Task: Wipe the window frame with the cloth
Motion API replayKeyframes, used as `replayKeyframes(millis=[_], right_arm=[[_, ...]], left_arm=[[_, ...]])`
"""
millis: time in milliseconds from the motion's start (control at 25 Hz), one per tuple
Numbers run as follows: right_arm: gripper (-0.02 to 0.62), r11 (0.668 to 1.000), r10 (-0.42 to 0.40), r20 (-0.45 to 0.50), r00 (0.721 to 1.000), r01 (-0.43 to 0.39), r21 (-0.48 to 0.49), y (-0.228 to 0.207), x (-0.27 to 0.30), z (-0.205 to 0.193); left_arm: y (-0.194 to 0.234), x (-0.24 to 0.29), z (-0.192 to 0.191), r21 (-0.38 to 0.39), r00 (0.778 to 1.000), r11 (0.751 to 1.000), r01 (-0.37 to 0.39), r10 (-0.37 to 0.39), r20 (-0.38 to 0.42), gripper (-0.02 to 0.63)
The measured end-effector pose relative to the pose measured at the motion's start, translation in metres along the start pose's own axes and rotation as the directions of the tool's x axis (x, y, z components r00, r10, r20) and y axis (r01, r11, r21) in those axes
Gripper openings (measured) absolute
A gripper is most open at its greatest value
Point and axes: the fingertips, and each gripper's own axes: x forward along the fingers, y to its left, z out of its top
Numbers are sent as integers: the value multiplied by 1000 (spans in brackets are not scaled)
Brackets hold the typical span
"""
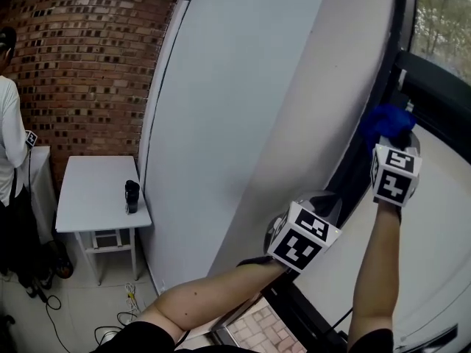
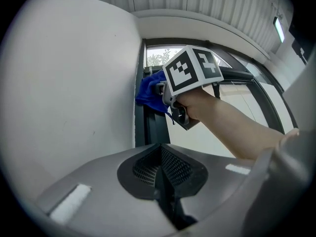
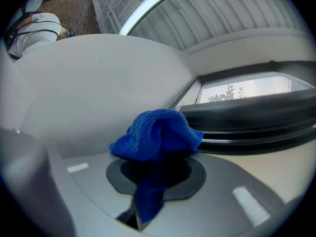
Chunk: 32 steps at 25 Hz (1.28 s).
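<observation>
**Left gripper** [image 2: 160,156]: the jaws are closed together and hold nothing. Their tips point up along the window frame [image 2: 140,127], toward its dark upright member. Whether the tips touch the frame cannot be determined. This gripper sits lower on the frame than the right gripper.

**Right gripper** [image 3: 157,168]: the jaws are clamped on the blue cloth [image 3: 154,132]. The arm is stretched out, and the gripper is near the point where the window frame's upright meets a dark crossbar.

**Cloth:** a narrow tail runs back between the jaws and out behind them. The larger part is bunched into a rounded wad just ahead of the jaw tips. The long axis follows the jaw line, with the tail toward the hand and the wad toward the window frame. In the head view and the left gripper view, the wad lies against the frame's dark upright, on the edge next to the white wall.

**White wall** [image 1: 243,109]: a plain panel bordering the window frame on the person's left.

**Beyond the white wall, well apart from the window frame:**
- A small white worktop [image 1: 92,197] carries one small black object [image 1: 132,195]; its type is not discernible.
- A brick wall [image 1: 88,50] stands behind the worktop.
- A person in a white top [image 1: 9,142] stands on the side of the worktop away from the frame, only partly in view.
</observation>
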Motion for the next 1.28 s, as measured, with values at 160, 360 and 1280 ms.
replayKeyframes(millis=[160, 360, 1280], right_arm=[[74, 1000, 4, 27, 1000, -3, -18, 16, -8, -12], [74, 999, 25, 30, 999, -24, -31, 30, -17, -30], [74, 972, 231, 46, 972, -228, -66, 86, -85, -82]], left_arm=[[3, -3, -16, -10, 1000, 1000, 0, 0, -21, -6], [5, 3, -31, -12, 999, 1000, 4, -4, -36, -6], [5, -12, -80, -45, 991, 997, -66, 60, -123, -6]])
